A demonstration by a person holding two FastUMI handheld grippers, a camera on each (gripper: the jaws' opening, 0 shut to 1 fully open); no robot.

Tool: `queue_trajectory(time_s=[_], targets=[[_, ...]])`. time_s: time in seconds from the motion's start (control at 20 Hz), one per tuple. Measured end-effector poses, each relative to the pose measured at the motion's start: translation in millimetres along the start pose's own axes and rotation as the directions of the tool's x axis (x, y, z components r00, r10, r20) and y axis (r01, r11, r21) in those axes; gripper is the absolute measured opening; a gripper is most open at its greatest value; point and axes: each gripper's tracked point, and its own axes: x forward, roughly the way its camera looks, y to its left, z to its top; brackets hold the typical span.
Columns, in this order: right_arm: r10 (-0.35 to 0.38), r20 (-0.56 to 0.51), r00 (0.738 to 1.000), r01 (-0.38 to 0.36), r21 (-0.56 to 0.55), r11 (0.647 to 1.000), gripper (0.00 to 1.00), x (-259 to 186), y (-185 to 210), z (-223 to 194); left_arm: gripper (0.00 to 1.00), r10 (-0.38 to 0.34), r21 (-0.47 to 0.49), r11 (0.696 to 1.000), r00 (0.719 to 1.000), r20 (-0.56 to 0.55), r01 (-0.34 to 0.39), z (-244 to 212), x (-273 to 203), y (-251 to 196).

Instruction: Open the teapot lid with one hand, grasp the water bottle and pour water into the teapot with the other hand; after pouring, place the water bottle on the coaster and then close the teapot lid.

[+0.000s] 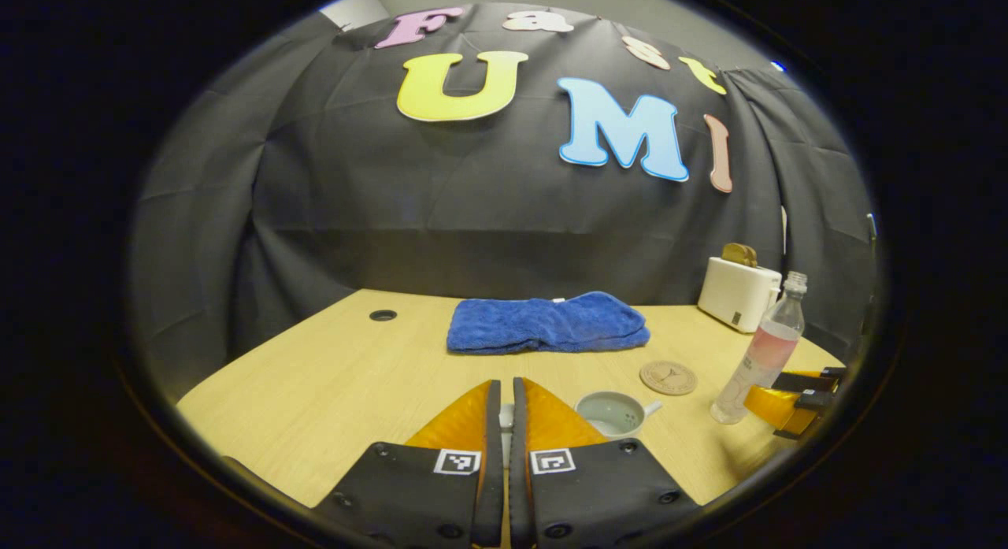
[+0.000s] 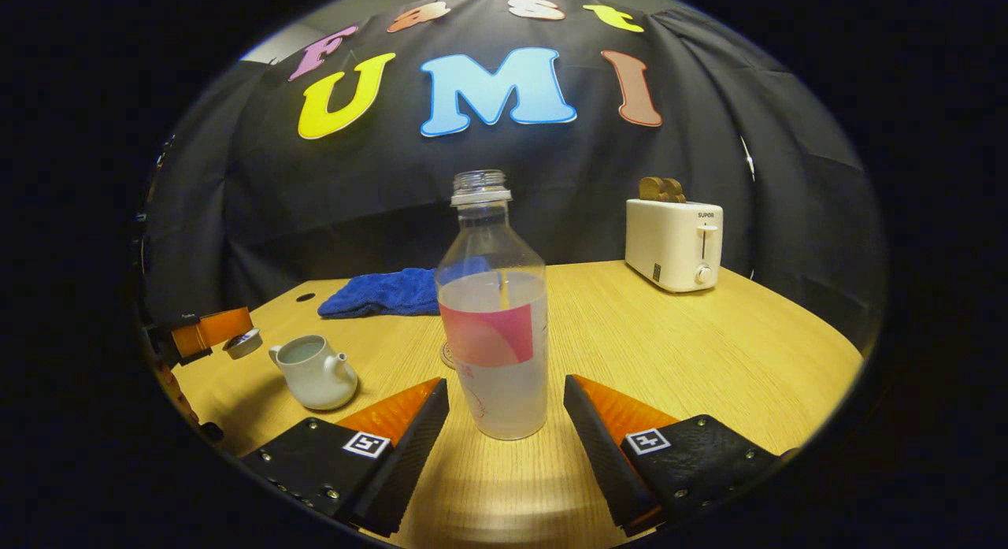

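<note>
A clear water bottle (image 2: 496,328) with a pink label and no cap stands upright on the table. My right gripper (image 2: 505,382) is open, one finger on each side of the bottle's base and neither touching it. The white teapot (image 2: 315,372) sits lidless to the bottle's left with water inside. In the right gripper view, the left gripper (image 2: 213,328) holds the small lid (image 2: 242,343) above the table beside the pot. In the left gripper view, my left gripper (image 1: 504,385) is shut on a white sliver of lid (image 1: 506,421), left of the open teapot (image 1: 614,413). The round coaster (image 1: 668,377) lies between pot and bottle (image 1: 762,352).
A folded blue towel (image 1: 547,322) lies at the back middle of the wooden table (image 2: 709,352). A white toaster (image 2: 673,242) holding bread stands at the back right. A cable hole (image 1: 383,315) is near the back left. Bare tabletop stretches right of the bottle.
</note>
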Motion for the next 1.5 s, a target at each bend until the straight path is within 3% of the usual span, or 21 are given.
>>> queue_trajectory(time_s=[0.45,0.55,0.6,0.85,1.0,1.25,1.5], targets=[[-0.027,0.029,0.999,0.028,-0.063,0.998,0.93,24.3,-2.4,26.3,0.10,0.003,-0.012,1.000,1.000,-0.011,-0.003,-6.6,0.6,8.5],[-0.014,0.012,1.000,0.015,-0.053,0.998,0.87,26.2,-0.5,22.6,0.09,0.002,-0.014,1.000,1.000,-0.012,-0.003,-6.7,-0.1,8.9],[-0.010,0.010,1.000,0.011,-0.052,0.999,0.79,26.1,0.4,23.5,0.08,0.003,-0.013,1.000,1.000,-0.013,-0.003,-6.6,-0.3,9.5],[-0.010,-0.012,1.000,0.009,-0.074,0.997,0.76,29.7,-1.3,24.1,0.09,0.006,-0.014,1.000,1.000,-0.017,-0.006,-8.1,-0.9,12.9],[-0.033,-0.010,0.999,0.031,-0.156,0.987,0.75,28.0,-2.4,32.5,0.09,0.009,-0.016,1.000,1.000,-0.021,-0.009,-7.9,-2.2,15.9],[-0.063,0.035,0.997,0.072,-0.376,0.924,0.75,24.9,2.3,51.5,0.09,0.016,-0.020,1.000,1.000,-0.024,-0.017,-8.4,-7.6,23.5],[-0.105,0.084,0.991,0.135,-0.600,0.789,0.75,28.8,3.7,66.9,0.10,0.025,-0.027,0.999,0.999,-0.025,-0.026,-7.6,-12.9,31.3]])
